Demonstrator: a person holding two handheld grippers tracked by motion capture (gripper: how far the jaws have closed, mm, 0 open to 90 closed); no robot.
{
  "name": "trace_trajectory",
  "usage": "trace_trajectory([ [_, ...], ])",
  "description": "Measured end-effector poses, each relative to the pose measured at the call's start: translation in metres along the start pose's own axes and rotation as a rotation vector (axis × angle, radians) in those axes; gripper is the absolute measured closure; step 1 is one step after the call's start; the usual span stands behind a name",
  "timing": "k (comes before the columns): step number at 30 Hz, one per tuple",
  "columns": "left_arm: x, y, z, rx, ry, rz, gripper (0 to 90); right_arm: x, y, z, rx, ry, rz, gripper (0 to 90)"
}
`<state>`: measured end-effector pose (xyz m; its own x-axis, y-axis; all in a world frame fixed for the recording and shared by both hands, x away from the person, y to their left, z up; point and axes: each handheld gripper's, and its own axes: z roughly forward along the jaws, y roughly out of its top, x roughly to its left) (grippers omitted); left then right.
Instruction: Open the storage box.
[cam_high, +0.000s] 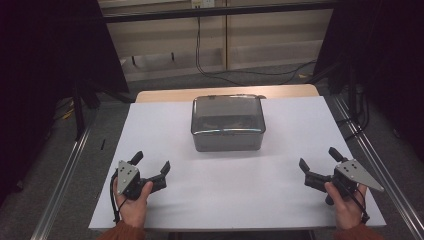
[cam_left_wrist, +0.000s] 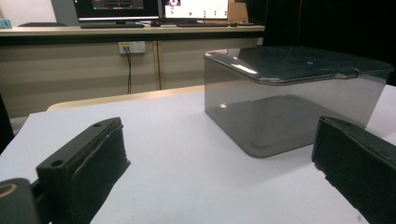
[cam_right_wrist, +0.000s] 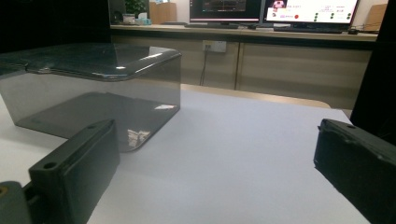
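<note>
A smoky, see-through box (cam_high: 228, 123) with its lid (cam_high: 227, 114) on stands on the white desk (cam_high: 280, 185), centred left to right and toward the far edge. In the high view, dim shapes lie inside the box; what they are cannot be told.

The left tongs (cam_high: 151, 162) sit near the front left of the desk, held in the person's left hand (cam_high: 131, 202). Their jaws stand wide apart with nothing between them. They point toward the far side of the desk and are well apart from the box. In the left gripper view, the left tongs (cam_left_wrist: 219, 161) frame bare desk surface, with the box (cam_left_wrist: 289, 100) ahead and to the right of centre.

The right tongs (cam_high: 320, 159) sit near the front right of the desk, held in the person's right hand (cam_high: 346, 205). Their jaws are likewise spread wide and empty, well apart from the box. In the right gripper view, the right tongs (cam_right_wrist: 217, 158) frame bare desk, with the box (cam_right_wrist: 93, 91) ahead and to the left.

A grey plate (cam_high: 127, 172) tops the left tongs, and a matching plate (cam_high: 356, 174) tops the right. Beyond the desk, monitors (cam_left_wrist: 154, 9) stand on a counter (cam_left_wrist: 126, 31) along the far wall.
</note>
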<state>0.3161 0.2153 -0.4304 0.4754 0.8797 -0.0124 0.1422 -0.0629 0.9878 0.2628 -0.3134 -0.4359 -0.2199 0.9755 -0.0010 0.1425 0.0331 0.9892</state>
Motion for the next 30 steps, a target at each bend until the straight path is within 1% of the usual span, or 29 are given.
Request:
trace_trajectory([
  [5,-0.001,0.0,0.0,-0.006,-0.01,-0.002,2.7,0.0,0.0,0.001,0.001,0.004,0.005,0.0],
  [6,-0.002,0.0,0.0,-0.007,-0.008,0.0,2.7,0.001,0.0,0.001,0.002,0.012,0.013,0.0],
  [8,-0.002,0.0,0.001,-0.007,-0.013,-0.002,2.7,0.002,0.0,0.002,0.012,0.019,0.012,0.0],
  [9,-0.002,0.0,0.001,-0.003,-0.015,-0.003,2.7,0.002,-0.001,0.003,0.014,0.03,0.01,0.0],
  [12,-0.003,0.0,0.001,-0.001,-0.013,-0.005,2.7,0.004,-0.001,0.004,0.019,0.036,0.002,0.0],
  [14,-0.003,0.0,0.002,0.002,-0.017,0.0,2.7,0.007,-0.001,0.006,0.026,0.064,0.014,0.2],
  [15,-0.003,0.0,0.002,0.005,-0.02,-0.001,2.7,0.008,-0.001,0.007,0.025,0.073,0.008,0.0],
  [20,-0.003,0.0,0.002,0.003,-0.014,0.001,2.7,0.013,0.0,0.01,0.02,0.091,0.017,0.0],
  [21,-0.003,0.0,0.003,0.0,-0.011,-0.007,2.7,0.016,0.0,0.013,0.02,0.106,0.018,0.0],
  [24,-0.003,0.0,0.004,0.005,-0.005,-0.007,2.7,0.021,0.0,0.017,0.025,0.125,0.022,0.0],
  [27,-0.004,-0.001,0.005,0.01,-0.011,-0.003,2.7,0.024,0.0,0.02,0.03,0.136,0.01,0.0],
  [29,-0.004,-0.001,0.004,0.015,-0.013,0.0,2.7,0.026,0.0,0.022,0.035,0.136,0.017,0.0],
  [30,-0.004,-0.001,0.004,0.015,-0.013,0.0,2.7,0.027,0.001,0.022,0.034,0.145,0.018,0.0],
])
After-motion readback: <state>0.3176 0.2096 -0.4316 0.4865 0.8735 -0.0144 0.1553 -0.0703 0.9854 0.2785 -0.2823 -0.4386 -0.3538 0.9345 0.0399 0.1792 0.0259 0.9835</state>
